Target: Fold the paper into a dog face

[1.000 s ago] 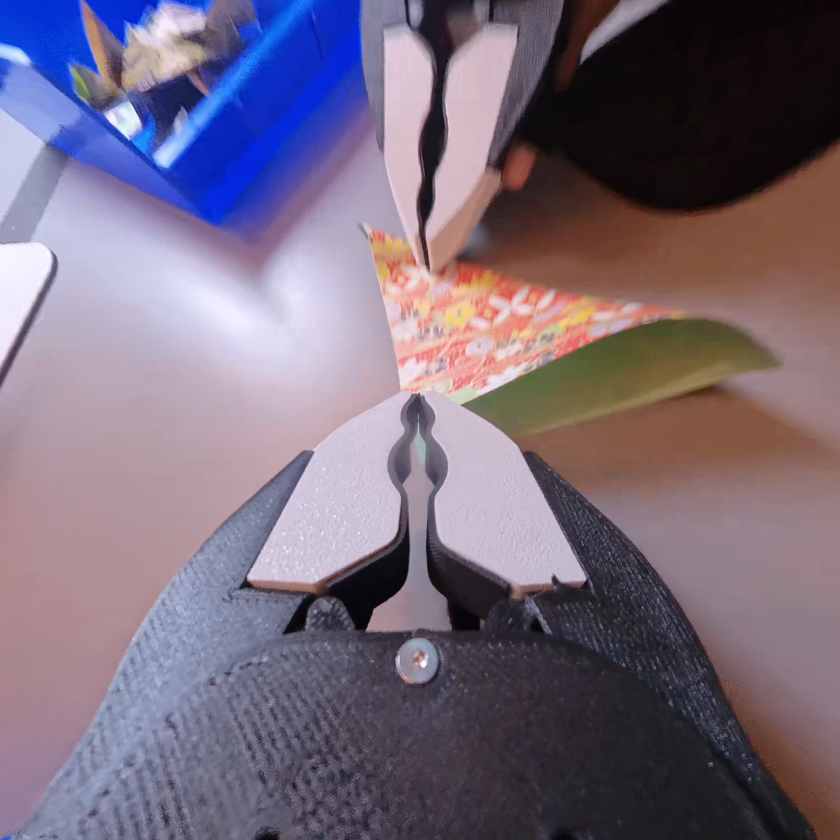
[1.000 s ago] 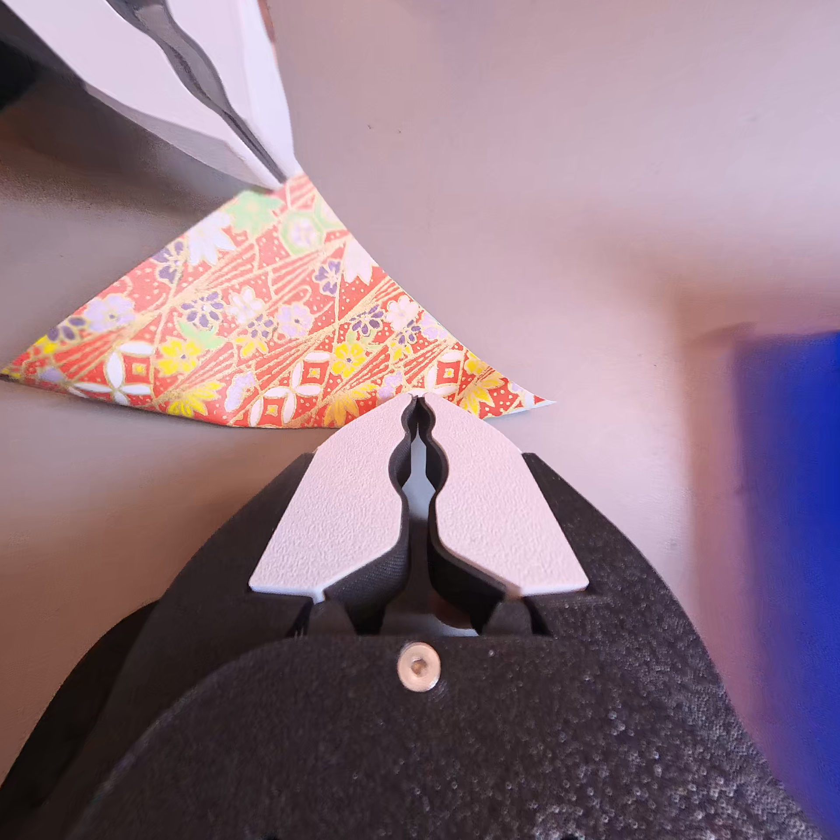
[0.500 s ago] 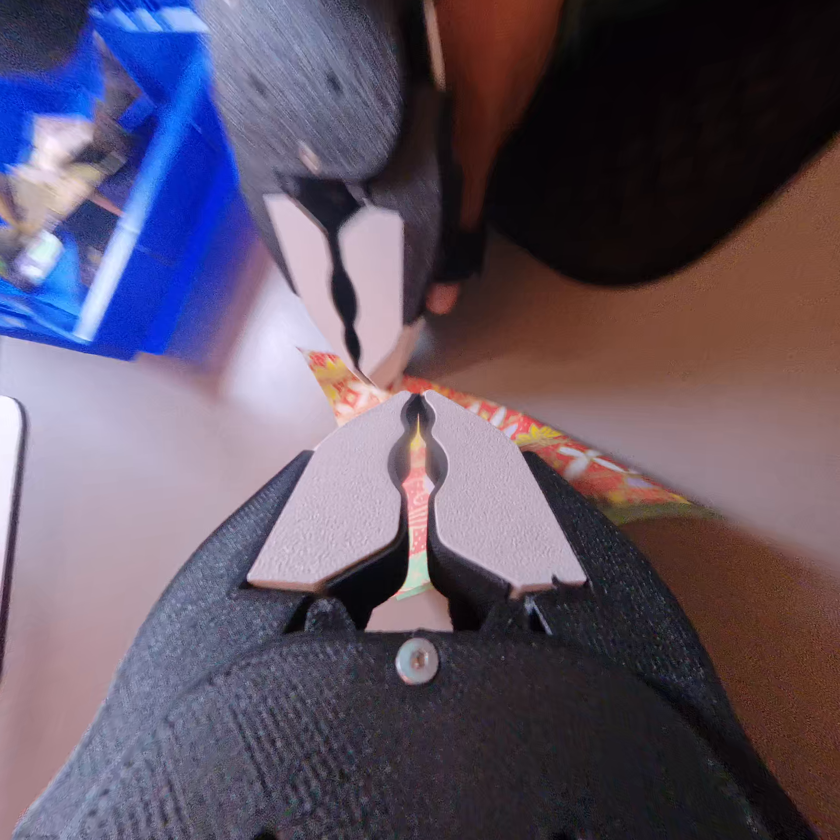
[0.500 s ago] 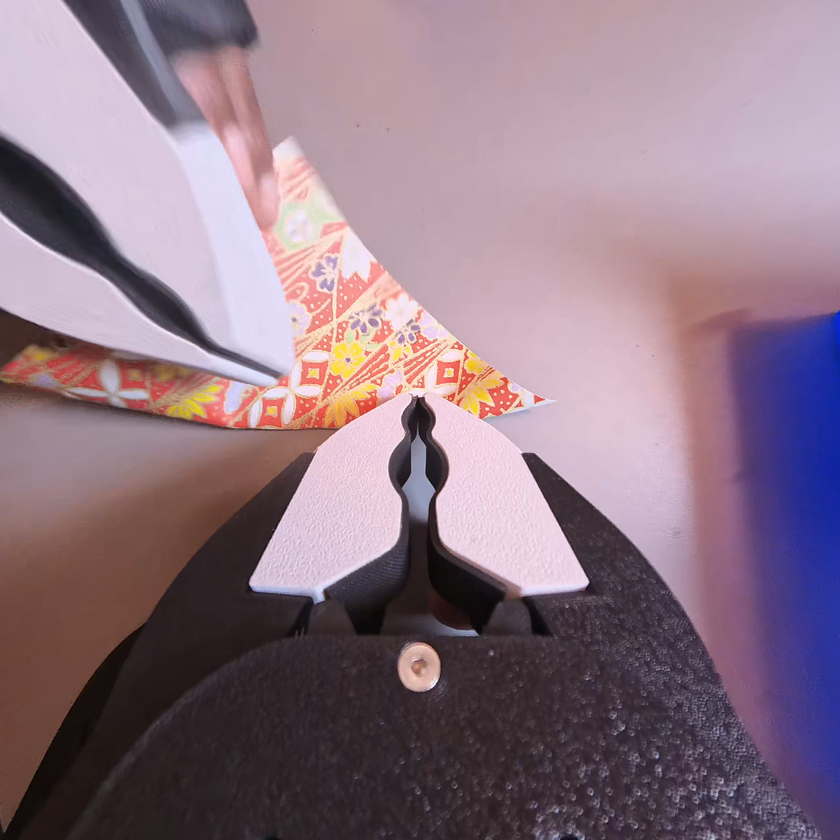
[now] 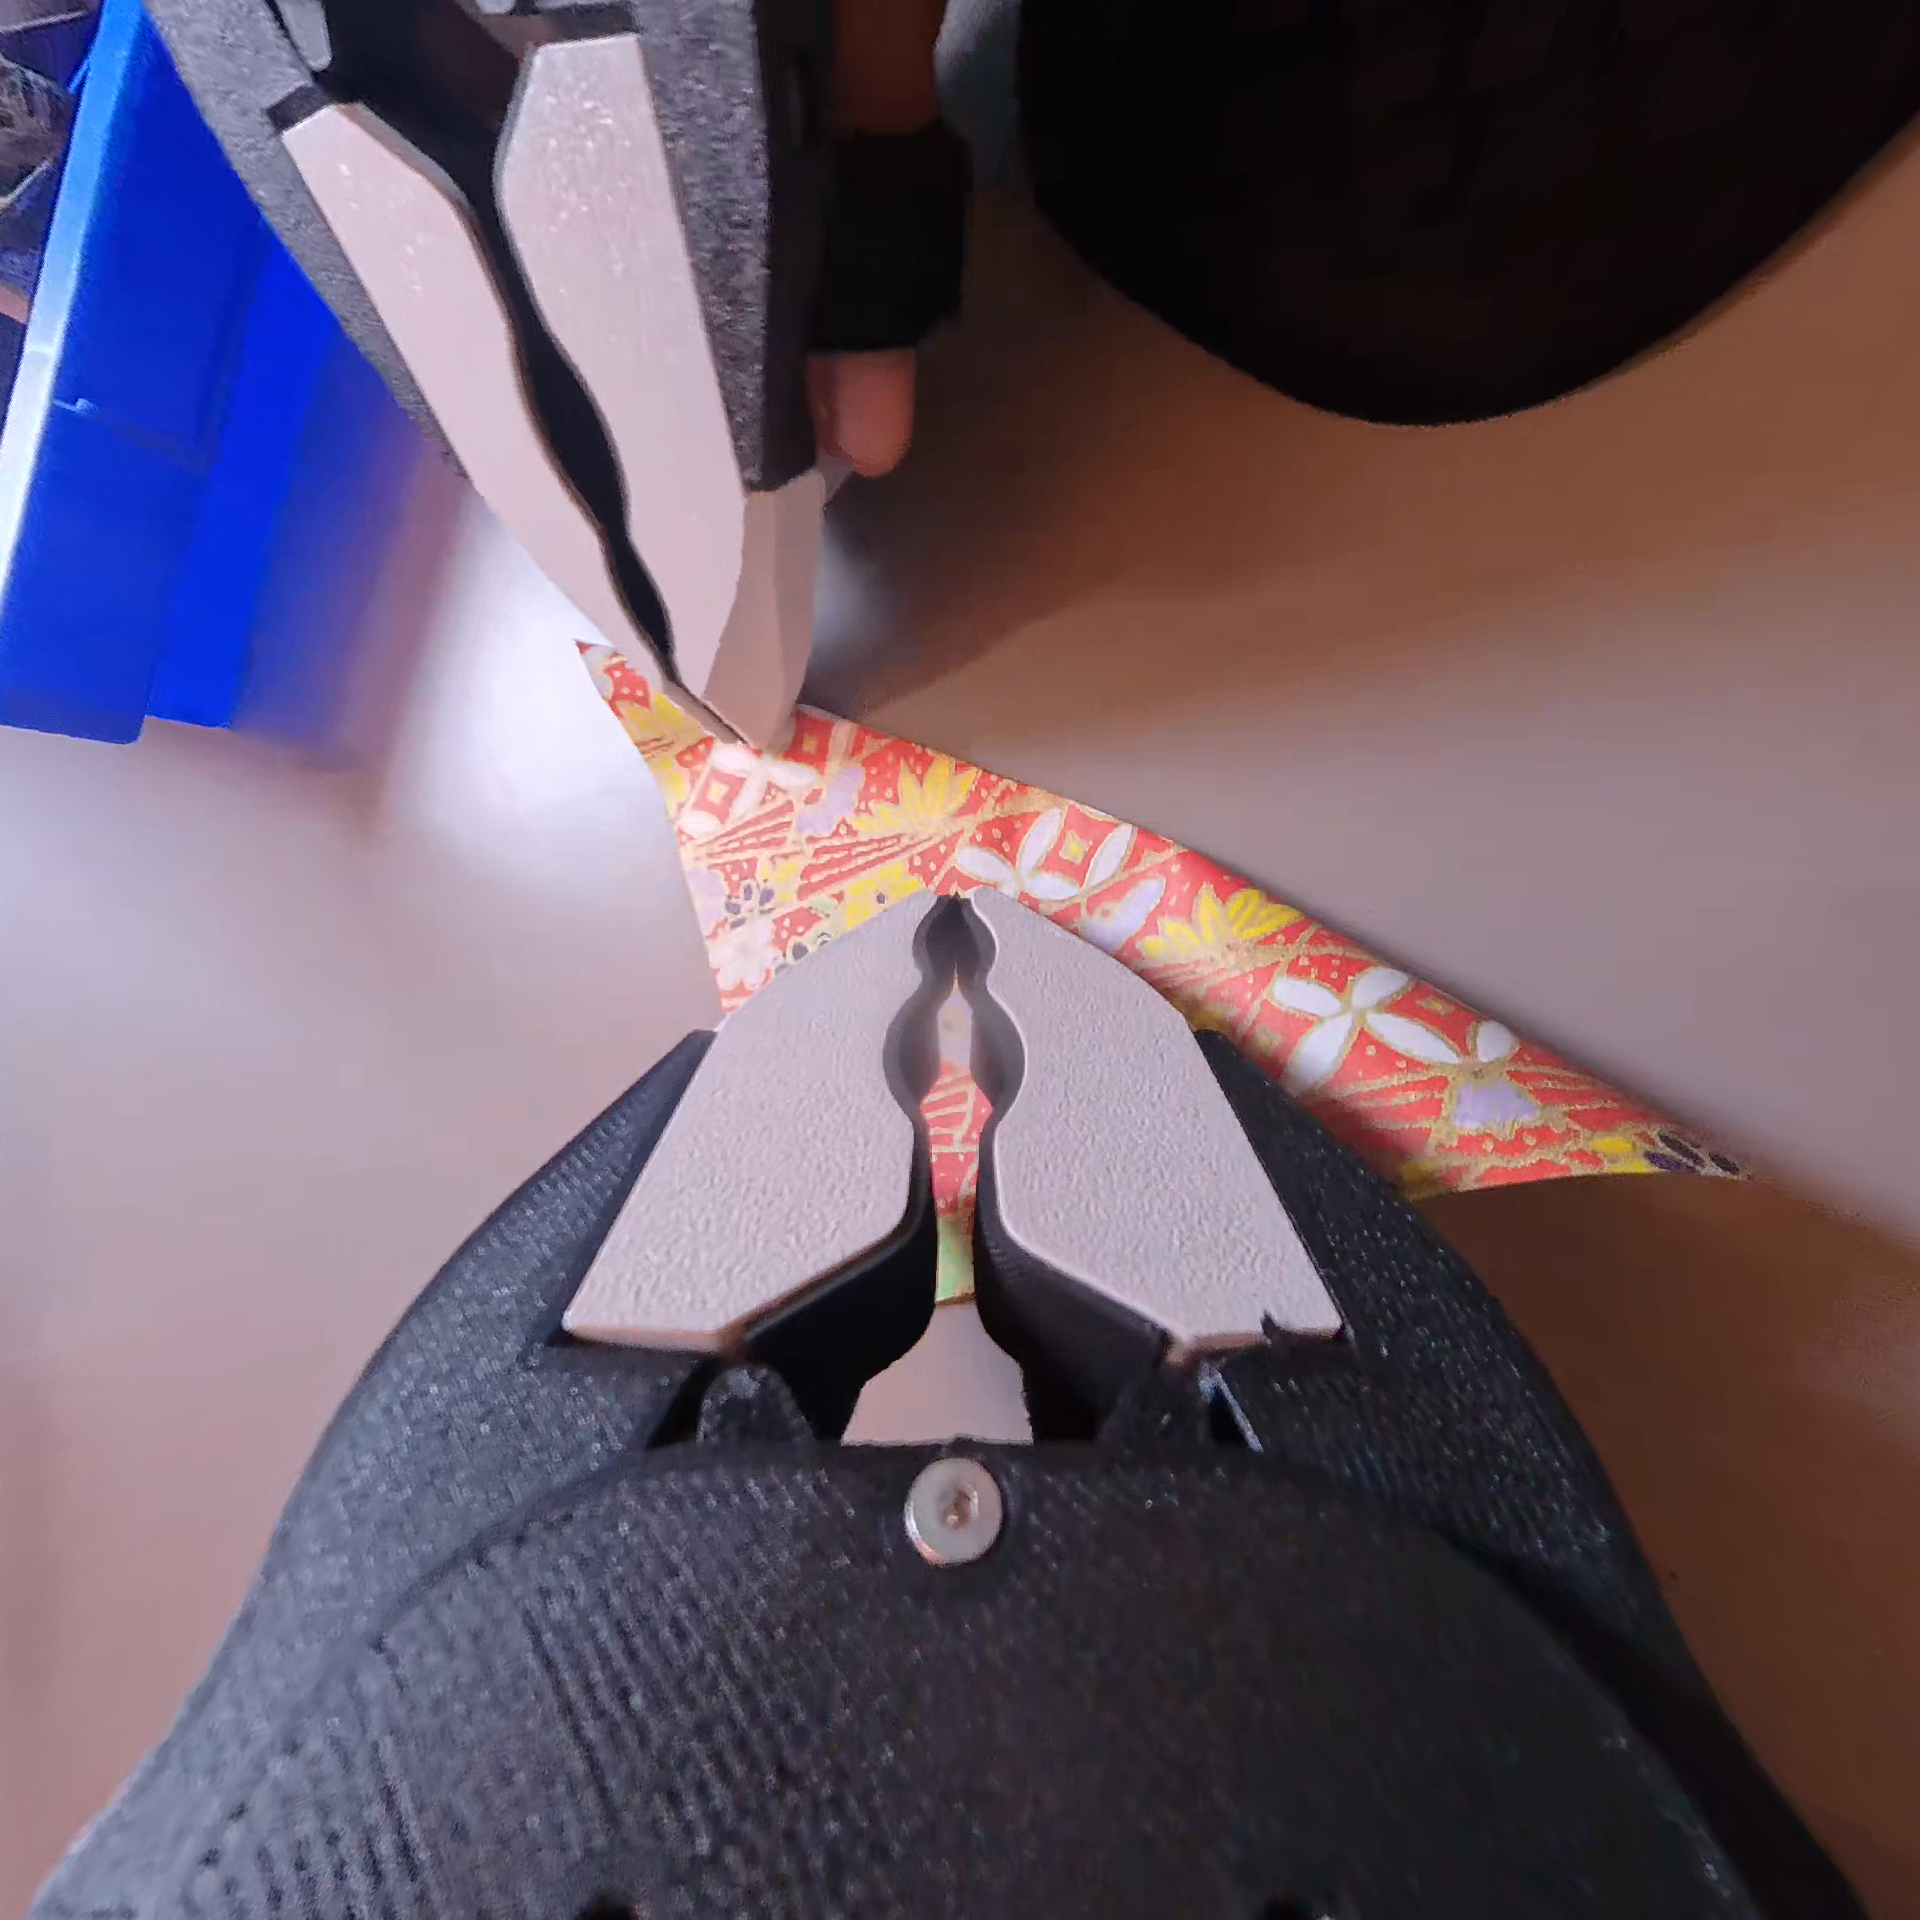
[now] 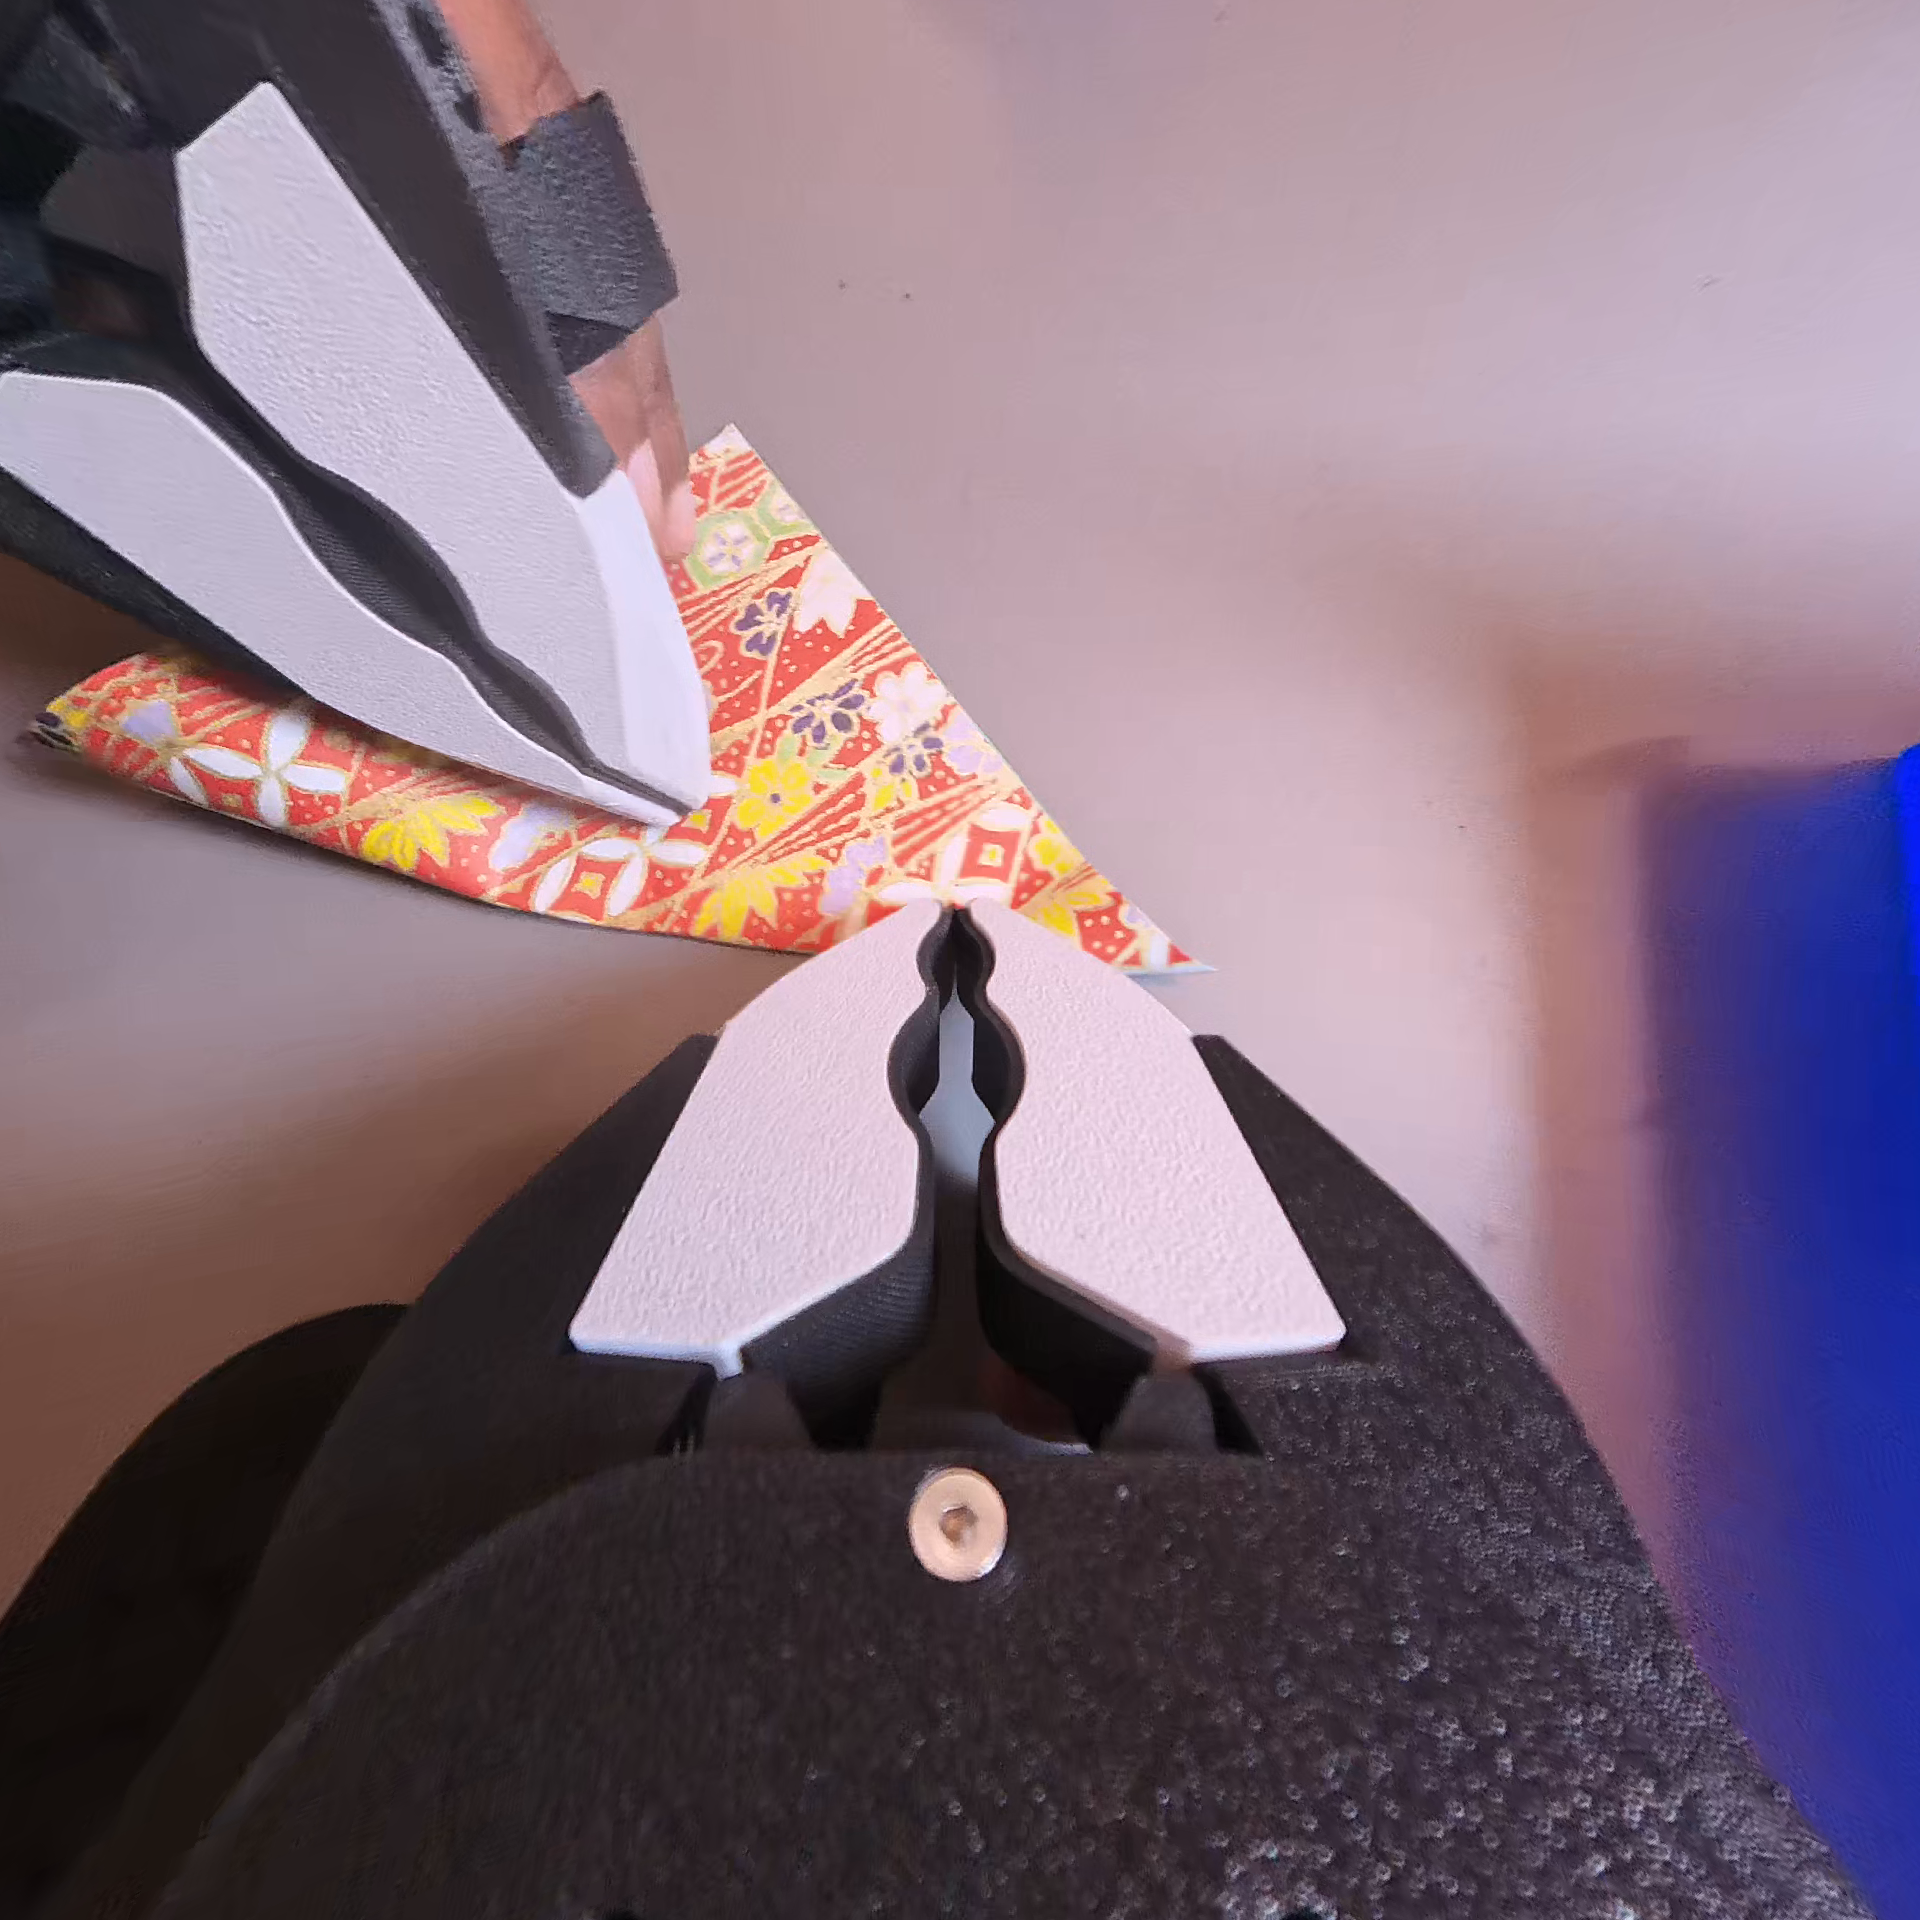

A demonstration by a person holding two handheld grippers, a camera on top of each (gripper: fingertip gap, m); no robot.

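The paper (image 5: 1299,997) is red with a flower pattern and lies folded into a triangle on the table, also in the right wrist view (image 6: 831,748). My left gripper (image 5: 951,906) is shut low over its middle, and a strip of paper with a green end shows in the slit between its fingers. In the right wrist view the left gripper (image 6: 675,810) presses its tips down on the patterned face. My right gripper (image 6: 954,914) is shut at the paper's near edge, close to one corner. From the left it (image 5: 727,727) comes down steeply onto that corner.
A blue bin (image 5: 156,416) stands on the table just beyond the paper; it is a blur in the right wrist view (image 6: 1787,1143). A person's dark clothing (image 5: 1455,208) fills the far side. Bare fingertips (image 5: 862,405) show behind the right gripper. Left tips to right tips: about 6 centimetres.
My left gripper has carried its part of the paper over toward the right gripper and down. The raised green underside no longer shows. The right gripper has stayed at its corner.
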